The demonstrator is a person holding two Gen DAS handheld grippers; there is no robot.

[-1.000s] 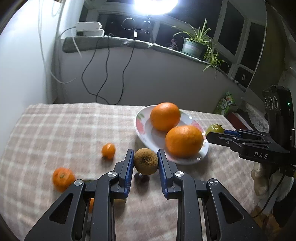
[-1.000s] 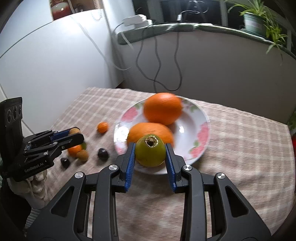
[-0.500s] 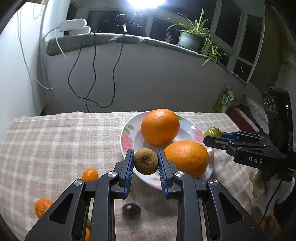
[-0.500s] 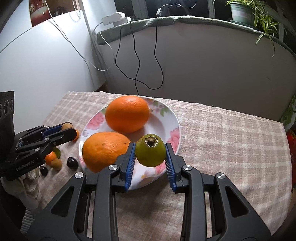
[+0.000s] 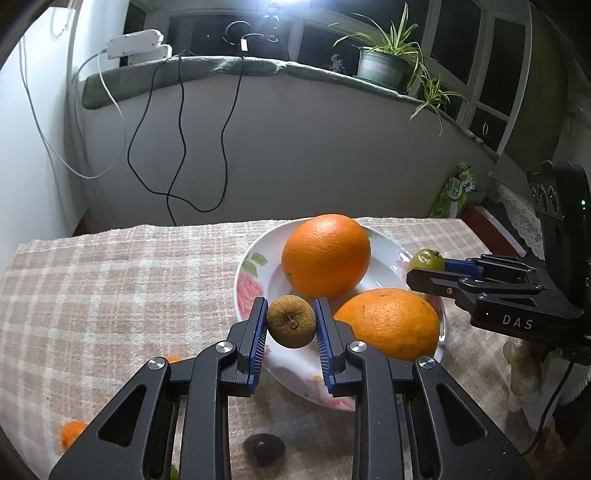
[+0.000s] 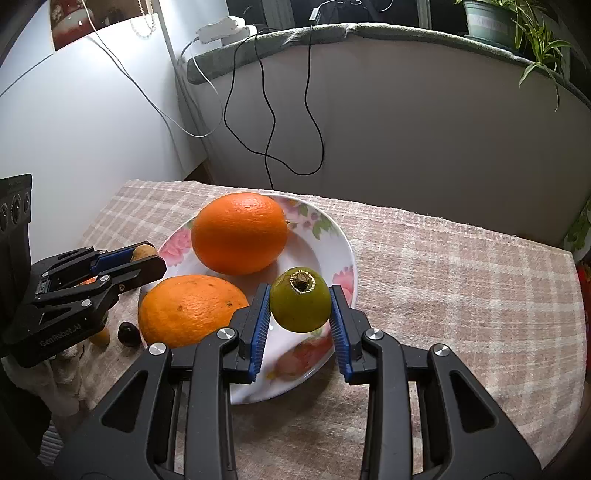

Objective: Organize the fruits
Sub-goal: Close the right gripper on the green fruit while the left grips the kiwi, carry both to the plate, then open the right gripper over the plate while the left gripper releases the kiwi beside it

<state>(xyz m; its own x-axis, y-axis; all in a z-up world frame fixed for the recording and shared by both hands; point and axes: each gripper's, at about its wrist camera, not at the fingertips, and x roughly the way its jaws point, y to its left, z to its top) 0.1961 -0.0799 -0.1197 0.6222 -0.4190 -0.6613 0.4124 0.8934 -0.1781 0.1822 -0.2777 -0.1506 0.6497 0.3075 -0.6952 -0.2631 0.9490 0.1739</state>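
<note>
Left tool (image 5: 290, 325) gripping brown fruit (image 5: 291, 322), now over plate (image 5: 255, 258), seemingly lower

Desk (image 5: 110, 280) covered with a beige-and-pink checked cloth, set before a low grey curved wall (image 5: 314, 155). A grey-green padded ledge (image 5: 221, 66) caps that wall. On the ledge: a white power strip (image 5: 135, 42) toward its left end, with black cables (image 5: 177, 140) and a white cable (image 5: 40, 122) hanging down the wall; a potted spider plant (image 5: 384, 62) toward its right end. Dark-paned windows (image 5: 458, 40) rise behind the ledge, with a bright lamp glare (image 5: 280, 3) above its middle. A white wall (image 6: 74, 122) stands left of the desk.
</note>
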